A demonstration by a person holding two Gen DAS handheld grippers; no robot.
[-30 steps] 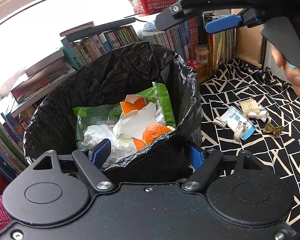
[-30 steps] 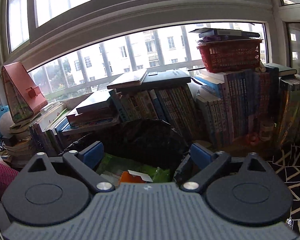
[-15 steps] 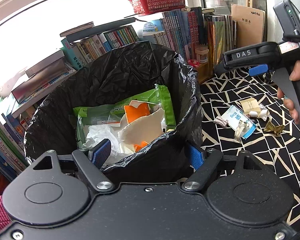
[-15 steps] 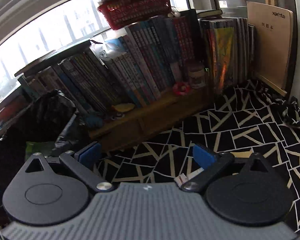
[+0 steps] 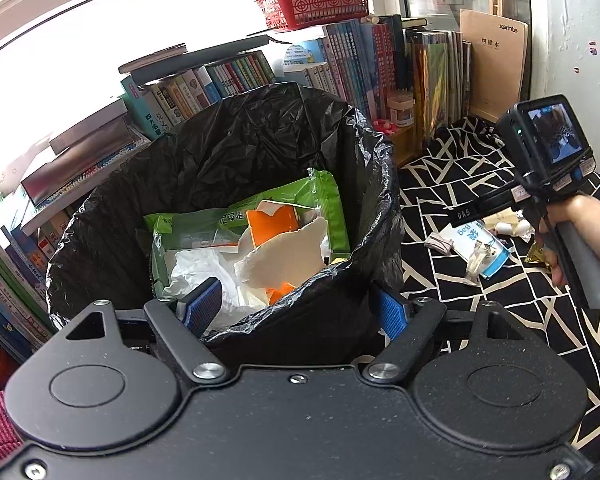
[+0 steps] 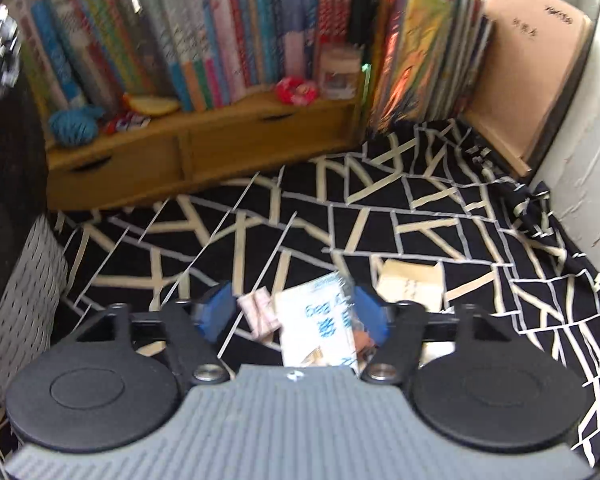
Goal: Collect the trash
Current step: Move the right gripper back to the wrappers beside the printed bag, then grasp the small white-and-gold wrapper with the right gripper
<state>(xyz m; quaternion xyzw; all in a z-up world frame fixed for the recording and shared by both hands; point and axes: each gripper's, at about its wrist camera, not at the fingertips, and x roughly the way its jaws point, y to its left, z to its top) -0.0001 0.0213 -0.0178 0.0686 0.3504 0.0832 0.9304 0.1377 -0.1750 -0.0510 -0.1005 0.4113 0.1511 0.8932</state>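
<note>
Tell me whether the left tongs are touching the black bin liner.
Cannot tell: in the left wrist view the left tongs straddle the black bin liner rim, but no contact or gap shows plainly.

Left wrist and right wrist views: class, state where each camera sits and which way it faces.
Left wrist: behind the left tool, facing the black-lined bin; the person's hand shows.
Right wrist: behind the right tool, tilted down at the patterned cloth; no body visible.
Shared: the white-and-blue packet, the cloth, the bookshelf.
</note>
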